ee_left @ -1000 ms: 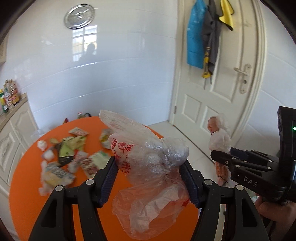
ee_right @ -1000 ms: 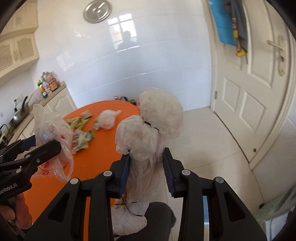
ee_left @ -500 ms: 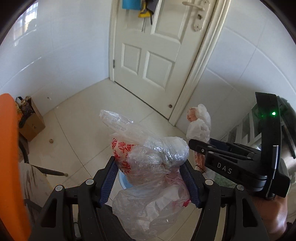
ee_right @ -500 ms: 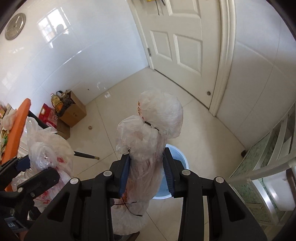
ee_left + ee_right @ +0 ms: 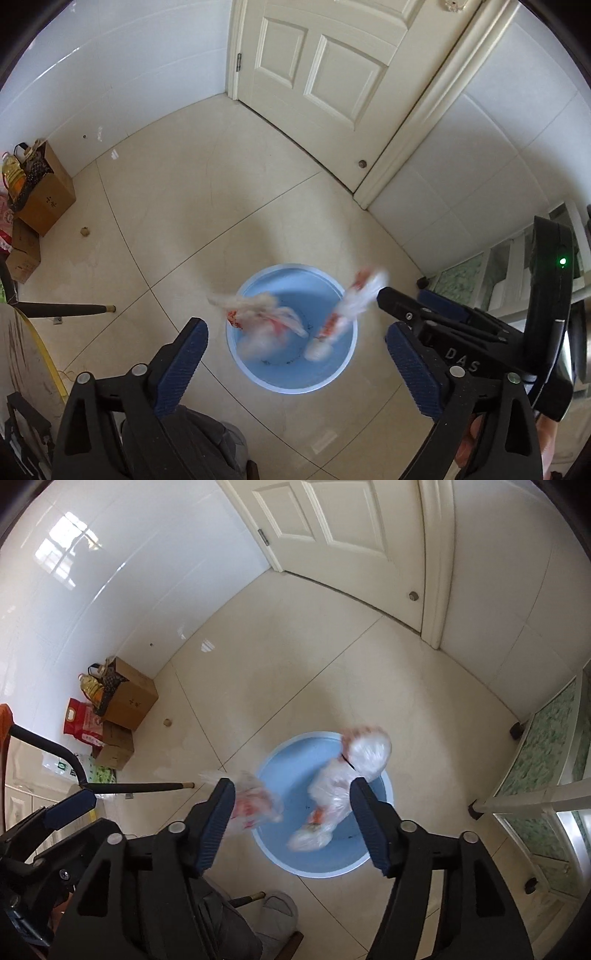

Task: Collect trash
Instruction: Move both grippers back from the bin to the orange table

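A round light-blue bin (image 5: 258,376) stands on the tiled floor below both grippers; it also shows in the right wrist view (image 5: 291,768). Two clear plastic bags with red print are blurred in mid-air over it: one (image 5: 258,321) at its left, one (image 5: 347,306) at its right. In the right wrist view they show as a bag (image 5: 255,805) over the bin's left rim and a longer bag (image 5: 347,775) inside its outline. My left gripper (image 5: 295,365) is open and empty. My right gripper (image 5: 291,823) is open and empty, also seen at the left wrist view's right (image 5: 402,306).
A white door (image 5: 325,74) and white tiled walls stand beyond the bin. Cardboard boxes (image 5: 125,705) with an oil bottle and a red packet sit by the left wall. A black chair leg (image 5: 140,786) lies left of the bin. A glass-fronted cabinet (image 5: 546,775) is at right.
Both grippers have swung from the orange table to above the bin, then opened. Both plastic bags have left the jaws and are falling toward the bin.
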Demonstrator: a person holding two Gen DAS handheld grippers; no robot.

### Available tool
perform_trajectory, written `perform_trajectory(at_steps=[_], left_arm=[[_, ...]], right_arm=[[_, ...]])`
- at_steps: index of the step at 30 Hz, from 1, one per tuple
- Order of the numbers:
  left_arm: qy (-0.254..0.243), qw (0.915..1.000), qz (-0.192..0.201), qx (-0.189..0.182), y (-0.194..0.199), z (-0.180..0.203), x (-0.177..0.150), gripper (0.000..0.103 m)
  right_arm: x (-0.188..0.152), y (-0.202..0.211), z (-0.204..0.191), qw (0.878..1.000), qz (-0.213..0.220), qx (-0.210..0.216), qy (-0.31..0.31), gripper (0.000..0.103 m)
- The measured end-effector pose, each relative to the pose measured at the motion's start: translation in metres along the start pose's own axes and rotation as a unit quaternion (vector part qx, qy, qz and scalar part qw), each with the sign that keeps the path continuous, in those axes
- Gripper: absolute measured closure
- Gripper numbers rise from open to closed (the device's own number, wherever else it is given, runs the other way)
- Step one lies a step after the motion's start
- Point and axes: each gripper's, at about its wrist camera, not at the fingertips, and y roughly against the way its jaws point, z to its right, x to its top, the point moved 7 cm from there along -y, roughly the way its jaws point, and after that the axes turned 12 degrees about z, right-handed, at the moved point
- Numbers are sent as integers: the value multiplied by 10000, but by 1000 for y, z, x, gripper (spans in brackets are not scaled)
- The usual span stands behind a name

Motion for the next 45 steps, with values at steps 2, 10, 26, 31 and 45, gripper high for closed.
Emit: perform_trajectory(at_steps=[2,10,26,31,45], left_arm=[[21,10000,7,49,-8,13,15,6],[25,9995,287,160,4,75,51,6],[-51,9748,2178,477,267,80,19,3],[201,9542,2831,946,355,60,-3,1],[667,8825,4001,2381,546,16,-140,1]], right_arm=[[3,4,1,9999,76,-80,41,20],[8,45,7,9983,398,-414,-51,0],[40,208,-110,9835,1738,14,510,0],[40,261,-181,9706,2181,341,962,0],[-12,339,-376,9233,2664,1657,2215,0]])
